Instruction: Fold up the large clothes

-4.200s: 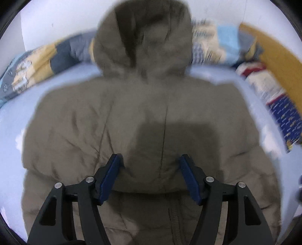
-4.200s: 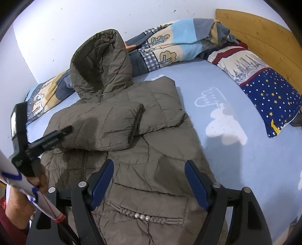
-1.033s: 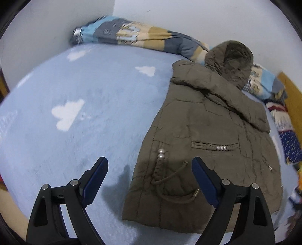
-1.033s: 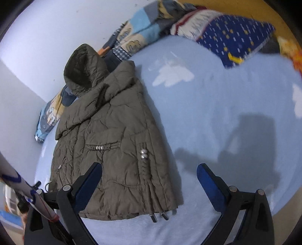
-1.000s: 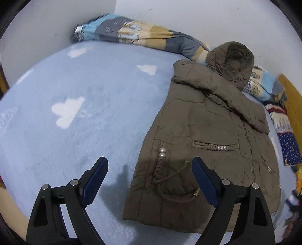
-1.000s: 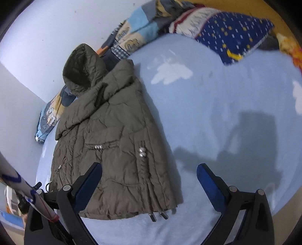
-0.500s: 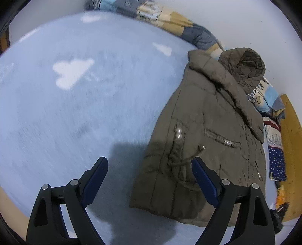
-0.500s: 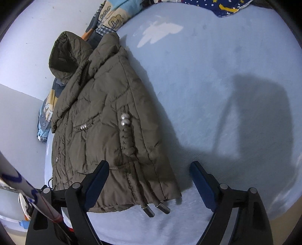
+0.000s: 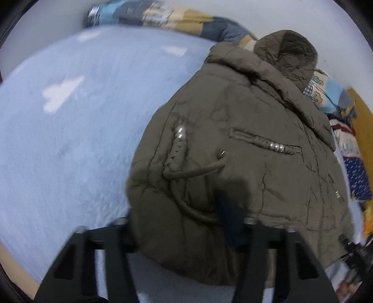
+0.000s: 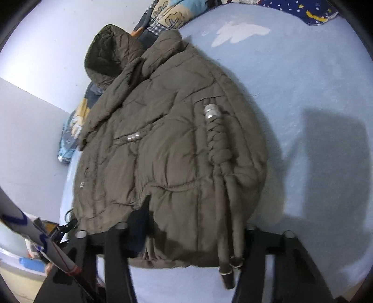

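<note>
The padded jacket (image 9: 233,139) lies flat on the blue sheet (image 9: 70,139), sleeves already folded in, with its long axis running from the hem at your near edge to the hood (image 9: 286,51) at the far end by the wall and the rolled blanket (image 9: 163,18). The hem is right at both tools, so the coming lift and fold runs from near to far along that axis.

Your left gripper (image 9: 184,230) sits at the hem's left corner, your right gripper (image 10: 186,235) at the hem's right corner beside the dangling drawstring (image 10: 223,244). Neither is nearer; each has its own corner.

Both sets of jaws have just been closing, and hem fabric bulges between them in each wrist view. The cloth covers most of the pads, so you appear clamped on the hem at both corners, though you can't see the pinch itself.

Both tools tilt steeply down toward the bed, pointing along the jacket toward the hood. Judging from this, the bottom-to-top fold is the step in hand; mind that the drawstring ends trail loose near your right jaws.
</note>
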